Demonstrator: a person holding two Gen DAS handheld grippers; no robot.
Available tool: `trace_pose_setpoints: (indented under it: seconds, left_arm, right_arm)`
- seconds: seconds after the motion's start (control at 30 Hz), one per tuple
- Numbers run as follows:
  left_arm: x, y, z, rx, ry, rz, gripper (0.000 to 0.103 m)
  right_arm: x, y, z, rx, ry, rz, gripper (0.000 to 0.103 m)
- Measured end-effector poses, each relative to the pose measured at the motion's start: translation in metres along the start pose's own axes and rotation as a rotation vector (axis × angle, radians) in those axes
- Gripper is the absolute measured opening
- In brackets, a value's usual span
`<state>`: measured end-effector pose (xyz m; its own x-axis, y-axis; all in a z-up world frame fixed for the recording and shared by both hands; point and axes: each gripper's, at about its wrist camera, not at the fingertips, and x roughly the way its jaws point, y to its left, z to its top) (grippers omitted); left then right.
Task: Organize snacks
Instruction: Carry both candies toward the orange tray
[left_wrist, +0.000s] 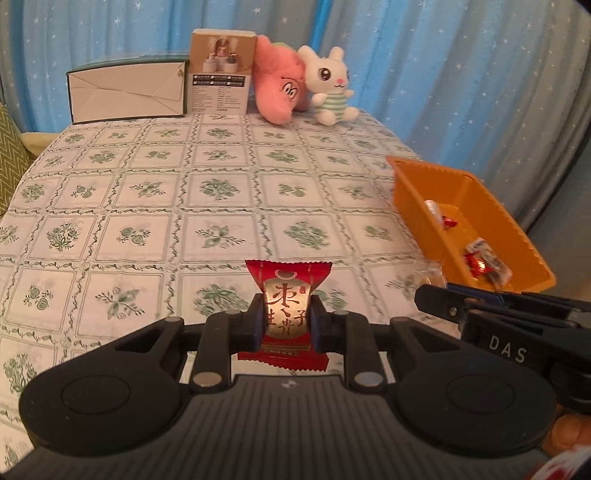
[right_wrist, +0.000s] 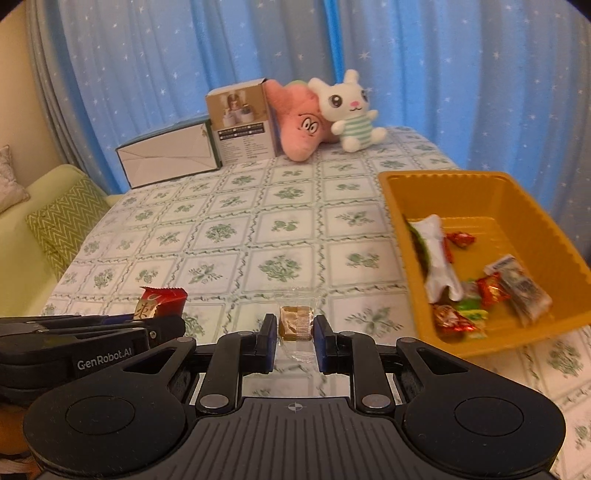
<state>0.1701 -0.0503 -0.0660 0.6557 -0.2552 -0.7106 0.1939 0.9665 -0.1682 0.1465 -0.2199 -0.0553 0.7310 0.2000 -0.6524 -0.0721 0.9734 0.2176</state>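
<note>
Red snack packet (left_wrist: 287, 309) sits clamped upright between left tool (left_wrist: 287, 320) fingers.

2 plush toys (right_wrist: 325, 114), 2 boxes (right_wrist: 207, 144), 1 orange tray (right_wrist: 517, 334).

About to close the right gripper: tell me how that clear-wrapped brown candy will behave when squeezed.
The candy looks like a small firm block, so it probably holds shape between the right gripper's open fingers. Its clear wrapper seems loose and crinkly, likely slippery. It appears light, so a nudge may slide it across the tablecloth.
</note>
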Motion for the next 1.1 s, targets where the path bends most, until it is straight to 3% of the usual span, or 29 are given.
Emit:
trace_pose_setpoints:
  seconds: [0.43,1.1]
  left_arm:
    - [-0.041,-0.052,-0.016,0.04,-0.017,-0.055,0.021]
    - [-0.059,-0.125,-0.014,0.139,-0.023,-0.141,0.021]
  right_arm:
    - [-0.063,-0.027,-0.019,0.041,-0.035,-0.059,0.021]
    - [-0.121,-0.085,-0.033,0.096,-0.088,-0.158,0.021]
